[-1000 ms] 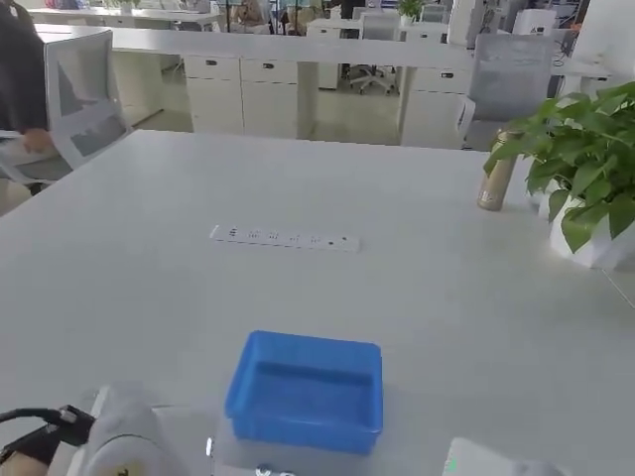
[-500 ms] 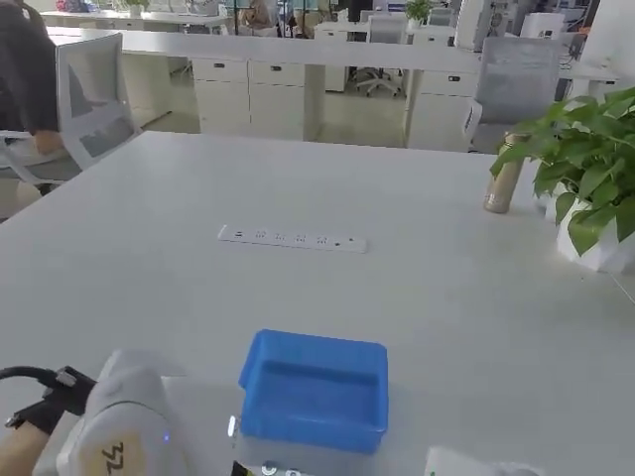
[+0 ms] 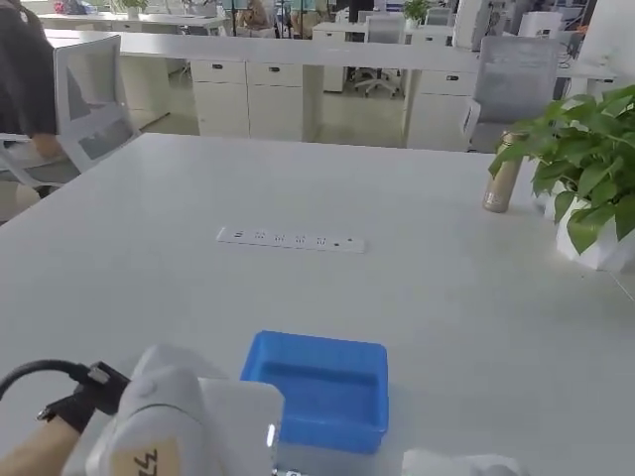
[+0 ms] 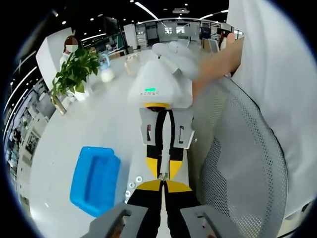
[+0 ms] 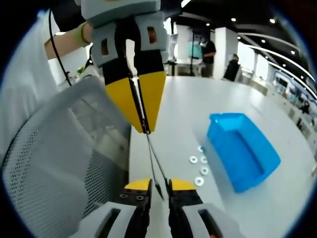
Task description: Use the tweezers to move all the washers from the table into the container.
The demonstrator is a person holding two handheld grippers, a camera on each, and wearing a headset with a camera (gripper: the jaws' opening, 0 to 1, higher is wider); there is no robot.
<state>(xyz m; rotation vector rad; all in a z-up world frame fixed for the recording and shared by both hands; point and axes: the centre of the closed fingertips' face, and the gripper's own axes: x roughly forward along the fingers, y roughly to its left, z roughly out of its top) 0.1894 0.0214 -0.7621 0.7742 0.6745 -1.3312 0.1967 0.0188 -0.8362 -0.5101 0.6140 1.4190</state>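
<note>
At the near edge of the white tabletop point(image 3: 417, 278), the left gripper point(image 5: 144, 128) is keeping its yellow-tipped jaws pressed together on the handle end of the thin metal tweezers point(image 5: 151, 163), so the two prongs are pointing away from it. Compared with the head view of half a second ago, its white body is now showing larger and further right, close beside the near left corner of the blue rectangular plastic container point(image 3: 327, 421). The container is sitting at the same spot in both pictures, so I am reading this as the gripper bringing the tool in towards the other gripper, not as camera drift. Several small silver ring washers point(image 5: 193, 159) are lying loose on the tabletop just beside the container's near side. I am making out none inside it, so the moving looks not yet begun. Further right, the right gripper point(image 5: 159, 186) is facing the left one, its jaws standing narrowly apart with the prong tips between them. Whether they are already touching the prongs I cannot tell.
</note>
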